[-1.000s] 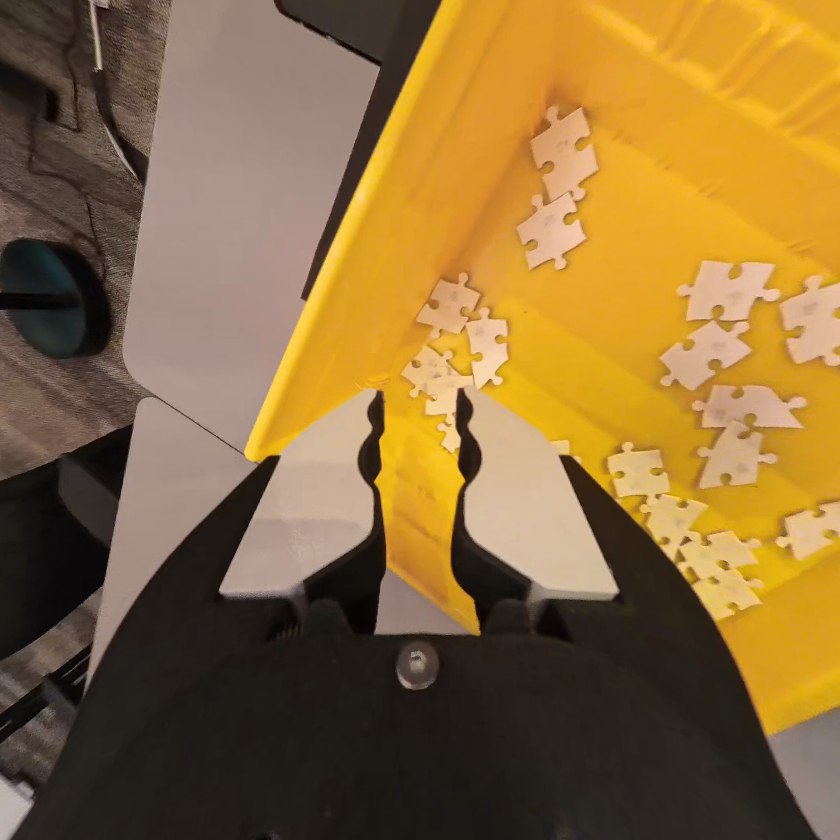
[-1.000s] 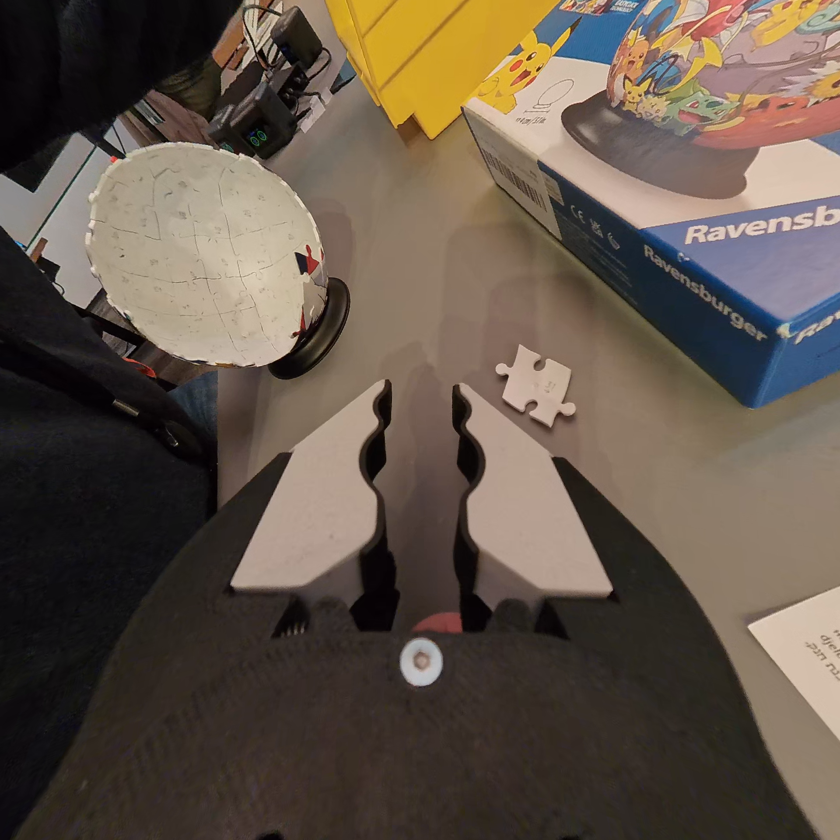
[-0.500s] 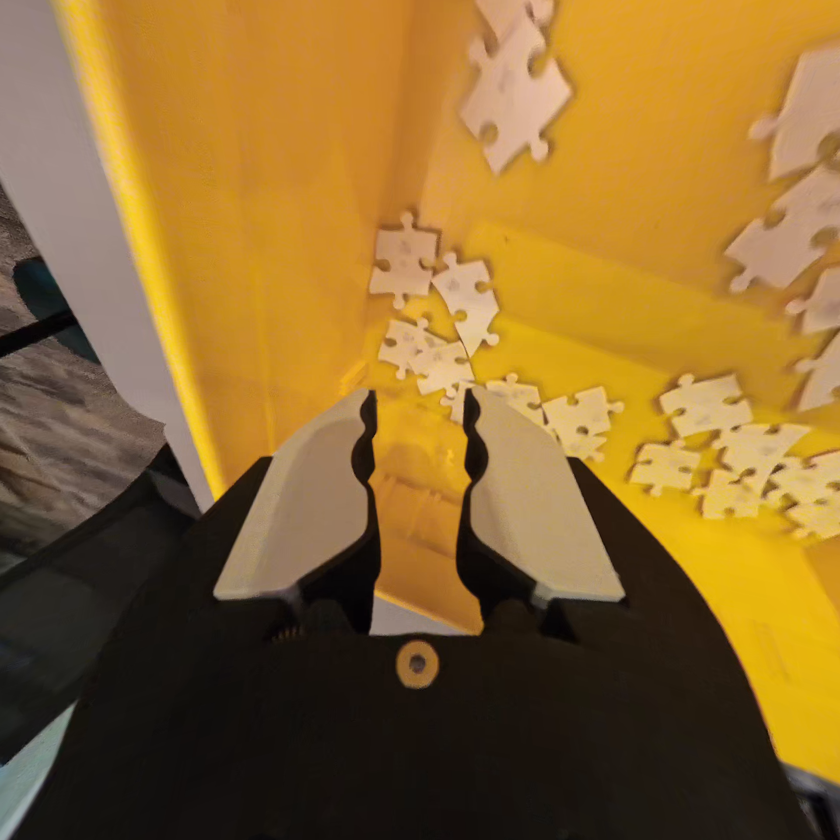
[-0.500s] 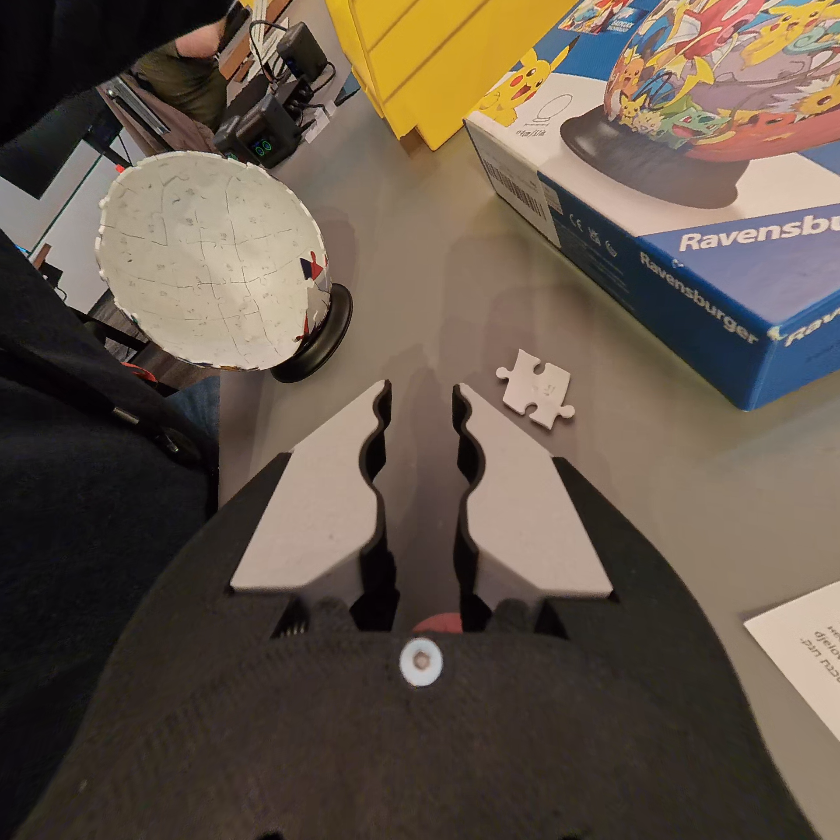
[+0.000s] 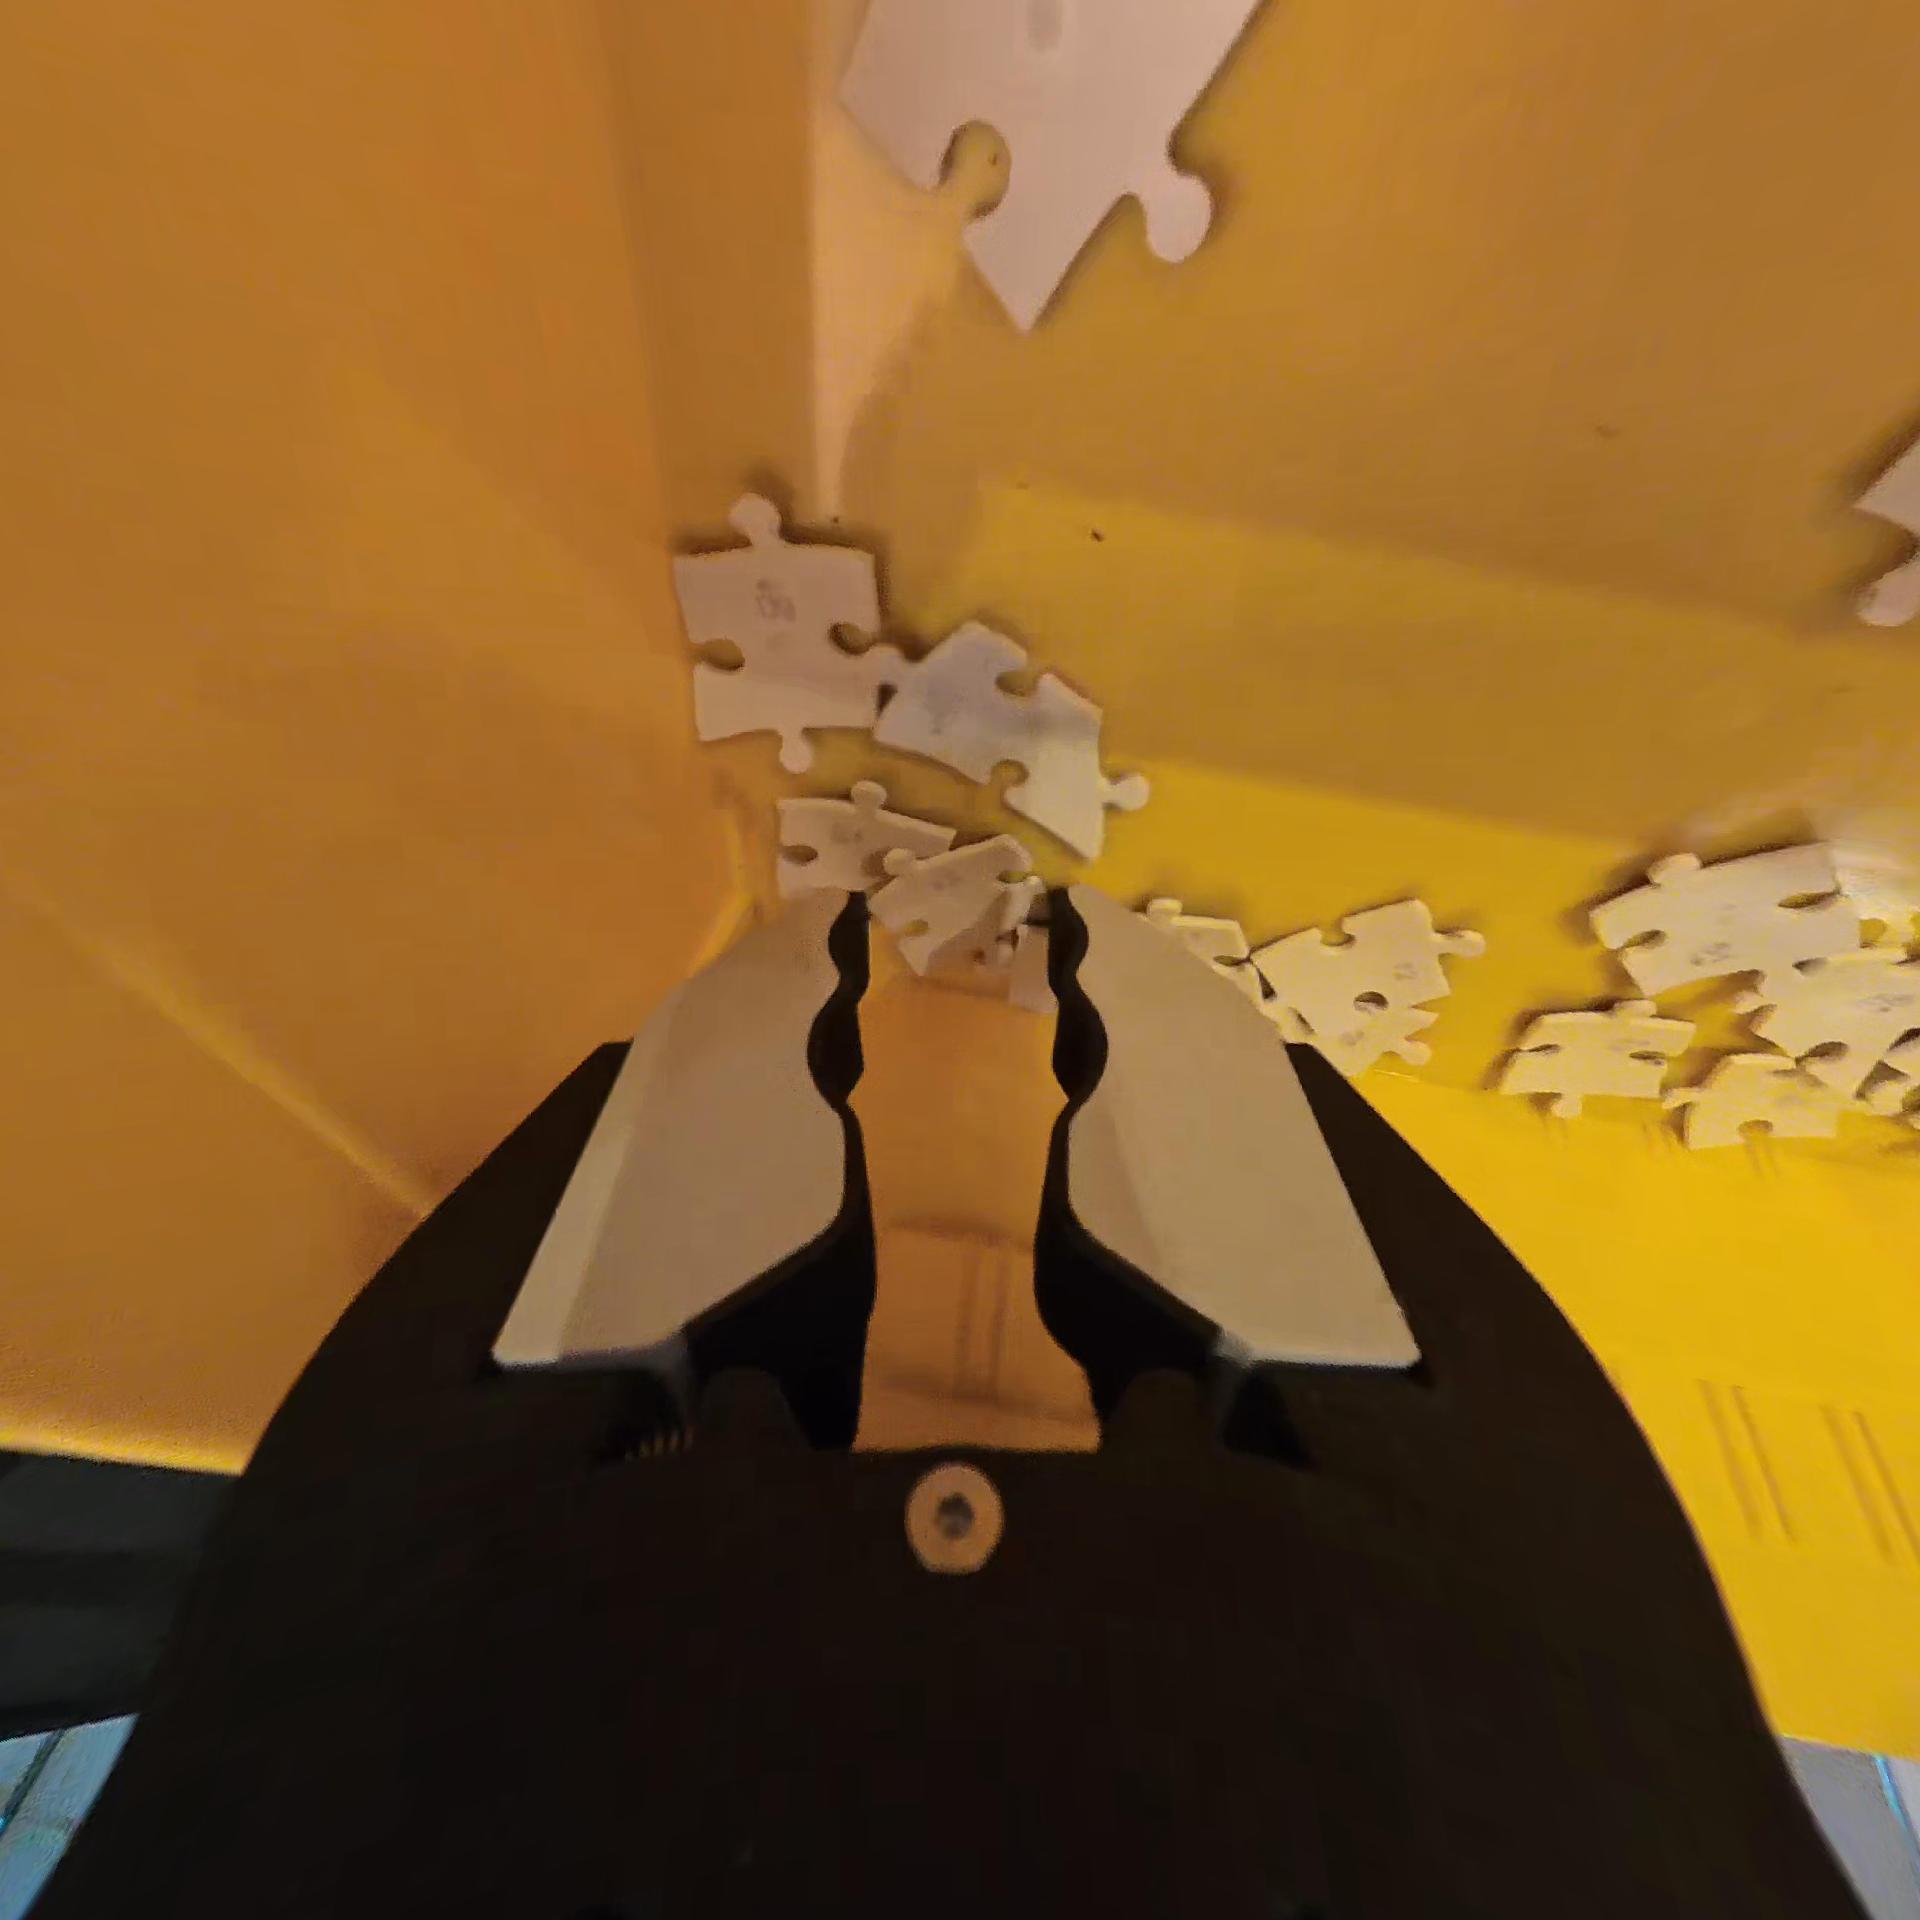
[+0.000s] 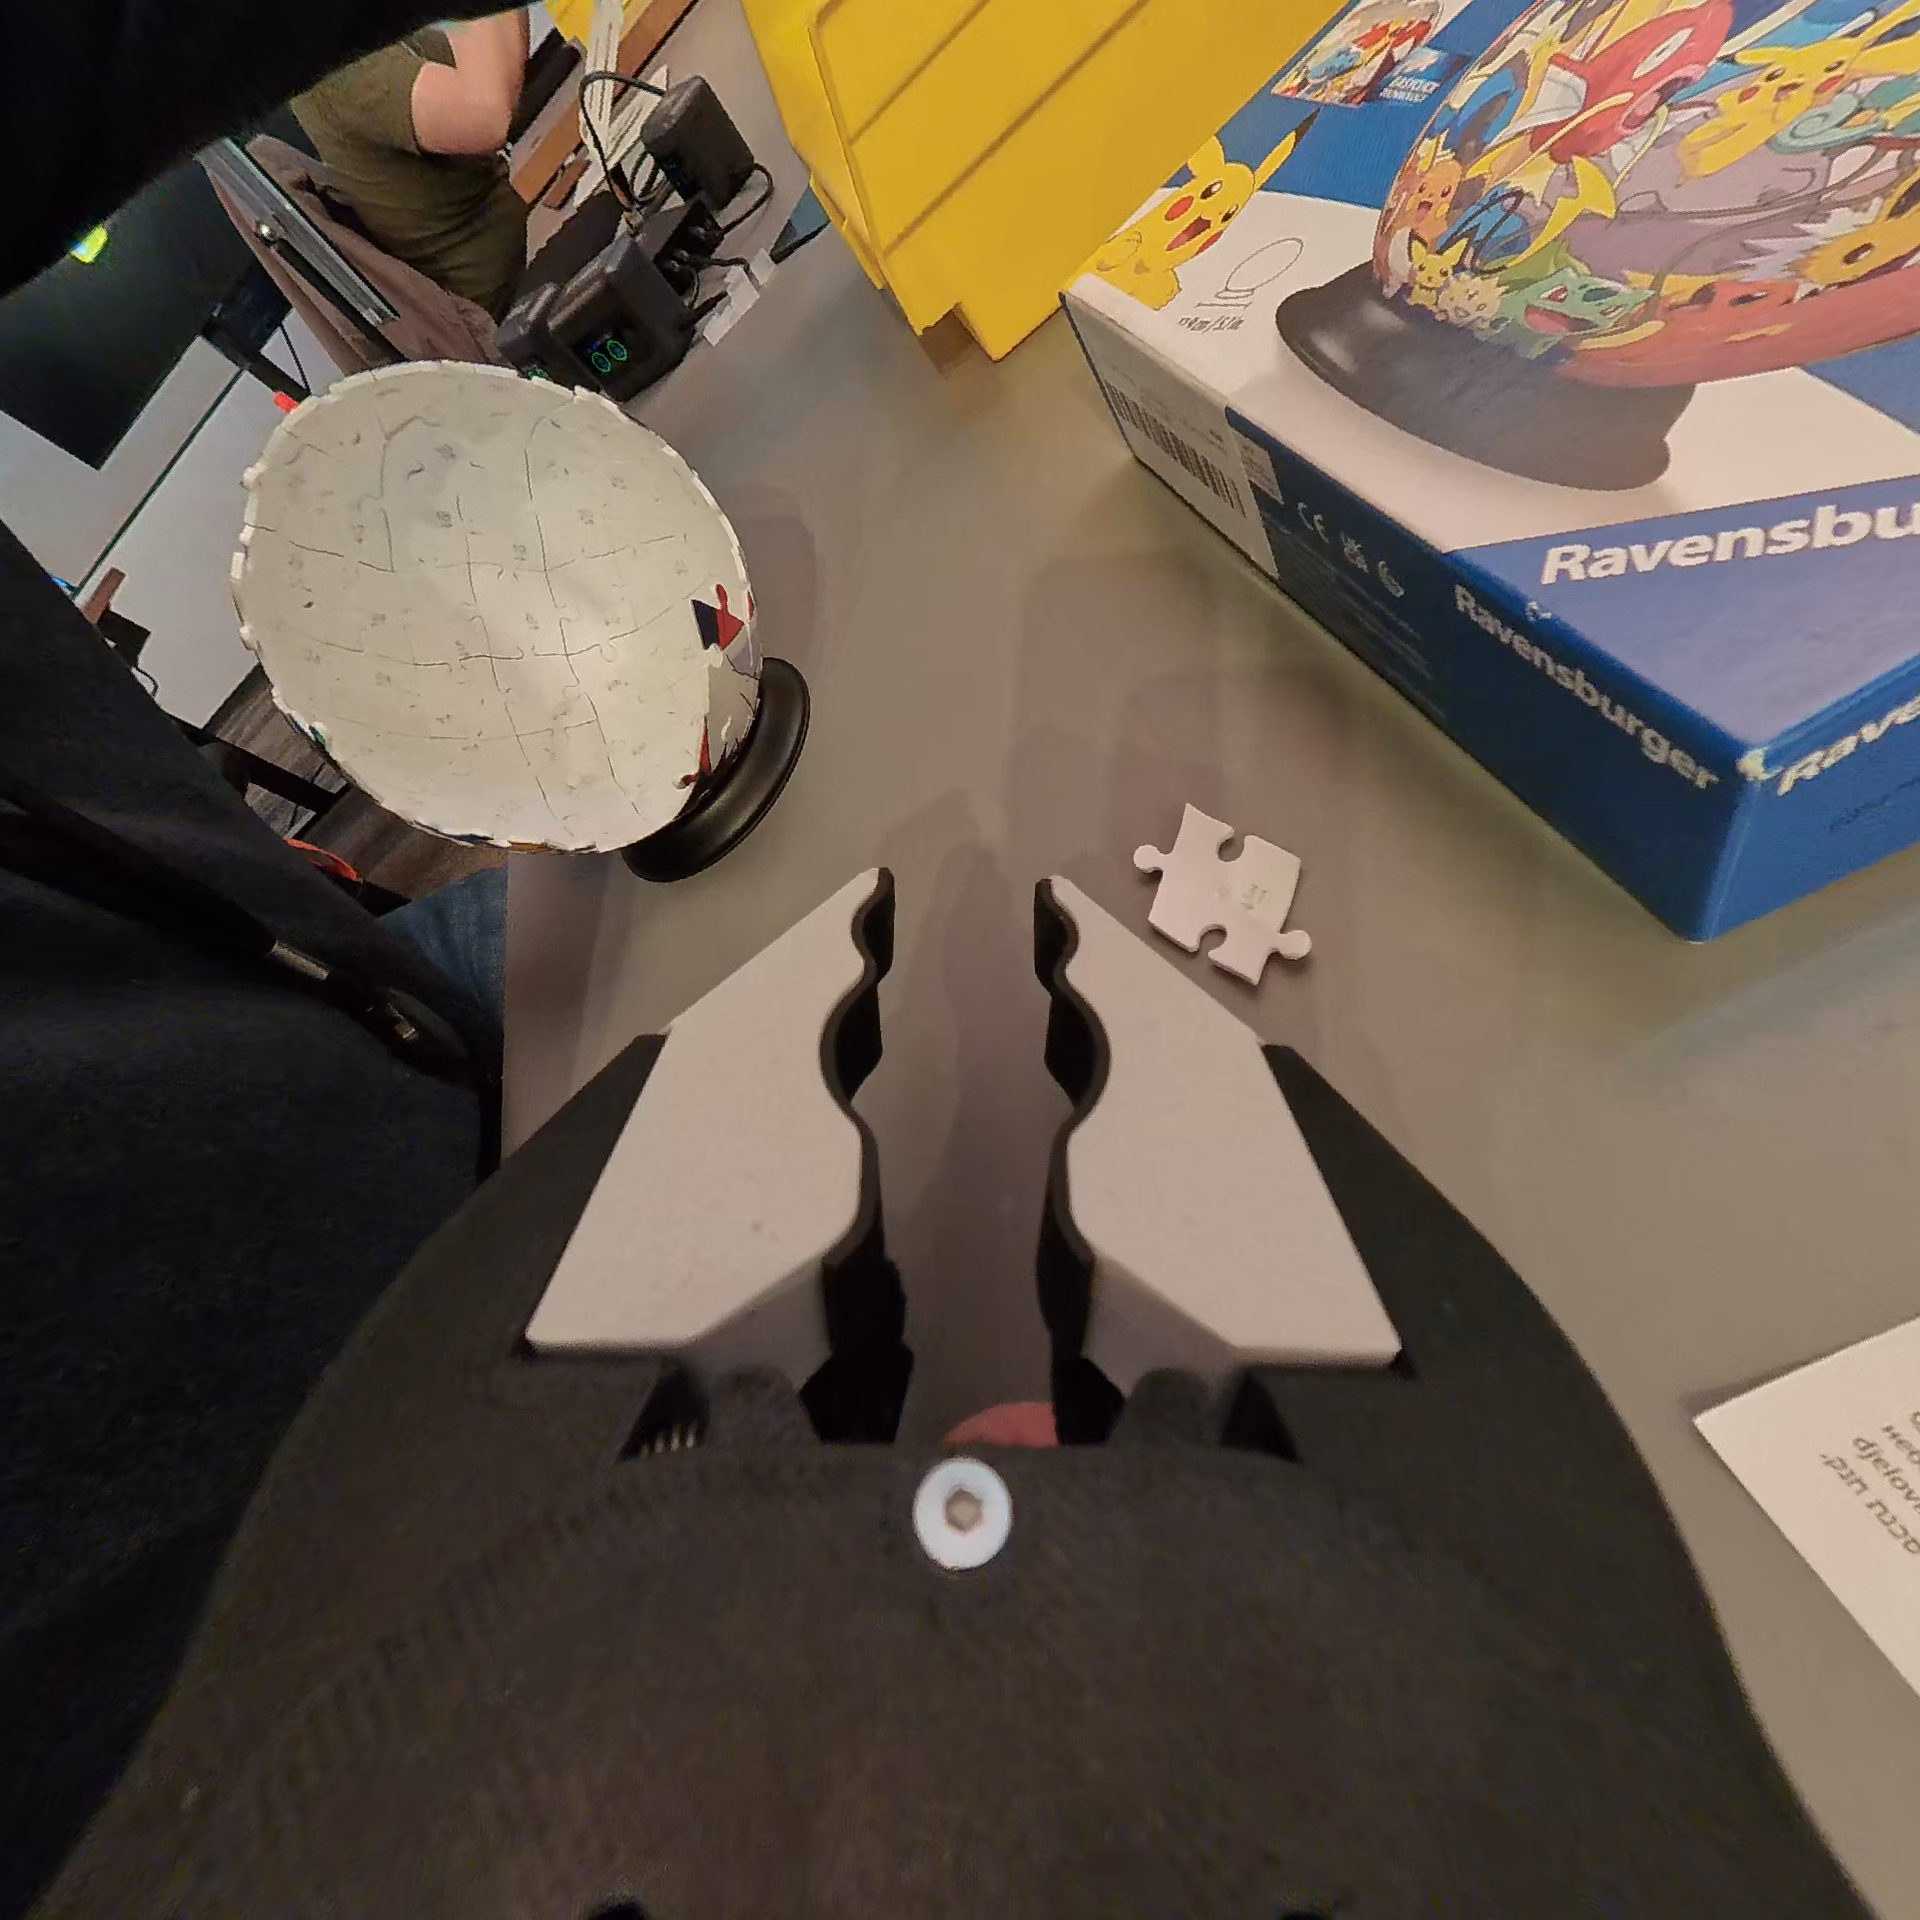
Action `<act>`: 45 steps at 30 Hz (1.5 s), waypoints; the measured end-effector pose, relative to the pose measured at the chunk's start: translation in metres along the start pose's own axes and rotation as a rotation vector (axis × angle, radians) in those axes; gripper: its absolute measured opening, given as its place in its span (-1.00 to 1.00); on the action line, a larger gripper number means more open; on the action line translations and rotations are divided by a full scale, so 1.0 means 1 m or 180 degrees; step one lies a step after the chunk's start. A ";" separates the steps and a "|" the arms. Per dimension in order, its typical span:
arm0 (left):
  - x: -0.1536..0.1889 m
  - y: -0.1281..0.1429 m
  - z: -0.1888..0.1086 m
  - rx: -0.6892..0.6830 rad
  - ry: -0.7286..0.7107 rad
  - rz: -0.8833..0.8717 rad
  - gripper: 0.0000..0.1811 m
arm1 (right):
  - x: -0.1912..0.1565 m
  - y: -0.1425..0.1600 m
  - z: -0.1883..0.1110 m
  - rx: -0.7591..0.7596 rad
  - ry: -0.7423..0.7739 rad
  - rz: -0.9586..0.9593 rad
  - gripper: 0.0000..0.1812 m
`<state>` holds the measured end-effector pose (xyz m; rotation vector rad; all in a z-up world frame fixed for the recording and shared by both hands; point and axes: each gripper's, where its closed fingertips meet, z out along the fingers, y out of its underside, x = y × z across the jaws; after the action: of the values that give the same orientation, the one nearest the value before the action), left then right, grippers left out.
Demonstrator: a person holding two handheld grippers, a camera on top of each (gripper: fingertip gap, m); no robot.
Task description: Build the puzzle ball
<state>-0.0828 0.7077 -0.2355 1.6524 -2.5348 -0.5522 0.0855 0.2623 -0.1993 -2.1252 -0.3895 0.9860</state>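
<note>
My left gripper (image 5: 951,914) is open, deep inside the yellow bin (image 5: 343,623), with its tips at a small heap of white puzzle pieces (image 5: 951,894) in the bin's corner. More loose pieces (image 5: 1351,977) lie to the right on the bin floor. In the right wrist view, the half-built puzzle ball (image 6: 488,613) sits tilted on a black stand (image 6: 727,790), its white inside facing me. My right gripper (image 6: 964,894) is open and empty above the grey table (image 6: 1039,623). A single white piece (image 6: 1226,899) lies just right of its tips.
The blue puzzle box (image 6: 1558,436) lies at the back right, with the yellow bin (image 6: 987,135) behind it. A white paper sheet (image 6: 1829,1496) is at the right edge. A person in dark clothing (image 6: 208,1039) is at the left, with electronics (image 6: 623,312) beyond the table's far edge. To the single white piece (image 6: 1226,899): right tips about 4 cm, left tips about 45 cm.
My left gripper moved from the bin's rim down into the bin, up to the corner heap of pieces. My right gripper has barely moved.
</note>
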 end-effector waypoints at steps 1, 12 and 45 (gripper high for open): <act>0.000 0.000 0.000 -0.0036 0.0026 -0.0022 -0.64 | 0.000 0.000 0.000 0.0001 0.0001 -0.0001 -0.72; 0.012 -0.023 -0.017 0.0517 0.0090 -0.0209 -0.41 | -0.001 -0.002 -0.001 0.0041 -0.0013 -0.0007 -0.72; 0.256 -0.053 -0.139 0.1632 0.0590 0.0017 -0.46 | -0.004 -0.004 -0.004 0.0115 -0.0071 -0.0021 -0.70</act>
<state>-0.1098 0.4235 -0.1589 1.7267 -2.6786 0.2717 0.0864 0.2612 -0.1926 -2.0810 -0.3868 1.0062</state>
